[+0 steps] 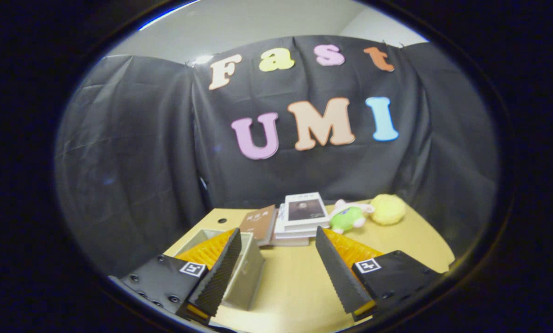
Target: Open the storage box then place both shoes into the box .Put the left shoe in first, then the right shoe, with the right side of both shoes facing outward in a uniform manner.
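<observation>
Left to right: the box (246, 273) sits on the table (295, 286) just ahead of and partly behind the left finger (218, 273); it looks open-topped, pale inside wall visible, but that finger covers most of the opening, so can't tell if a lid is off, hinged back, or what's inside. Beyond it, a brown book (259, 223) leans against a stack of books (301, 219), then a green plush toy (348, 217) and a yellow fluffy ball (387, 209) near the back of the table. Gripper (276, 273) hovers above the table, fingers spread wide, nothing between them, only bare tabletop. No shoes to point at, so can't judge whether they're in the box or somewhere else. Fits either box open and waiting for shoes, or shoes already down inside. Either way: get a clear look into the box before committing, keep the fingers spread and clear of the box wall on the left, don't nudge it. Near edge of the table and the box's near corner are cut off by the fingers.
</observation>
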`<action>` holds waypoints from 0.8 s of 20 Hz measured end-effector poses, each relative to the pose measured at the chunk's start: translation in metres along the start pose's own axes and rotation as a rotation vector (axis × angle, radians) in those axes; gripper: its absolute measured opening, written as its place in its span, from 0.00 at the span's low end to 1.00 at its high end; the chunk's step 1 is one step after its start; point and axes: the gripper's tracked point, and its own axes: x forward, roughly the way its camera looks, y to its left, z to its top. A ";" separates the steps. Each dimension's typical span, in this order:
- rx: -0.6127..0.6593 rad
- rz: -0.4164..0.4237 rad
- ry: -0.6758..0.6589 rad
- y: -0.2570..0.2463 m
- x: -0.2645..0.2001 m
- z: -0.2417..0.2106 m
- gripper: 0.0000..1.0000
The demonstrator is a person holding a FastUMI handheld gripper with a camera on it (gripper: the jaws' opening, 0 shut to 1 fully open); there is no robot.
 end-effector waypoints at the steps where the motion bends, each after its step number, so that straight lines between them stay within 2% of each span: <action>1: -0.015 -0.014 -0.020 -0.014 -0.007 0.006 1.00; 4: -0.054 -0.066 -0.108 -0.053 -0.026 0.023 1.00; 7: -0.080 -0.094 -0.154 -0.077 -0.046 0.020 1.00; 12: -0.126 -0.104 -0.198 -0.100 -0.067 0.025 1.00; 16: -0.103 -0.123 -0.216 -0.114 -0.073 0.030 1.00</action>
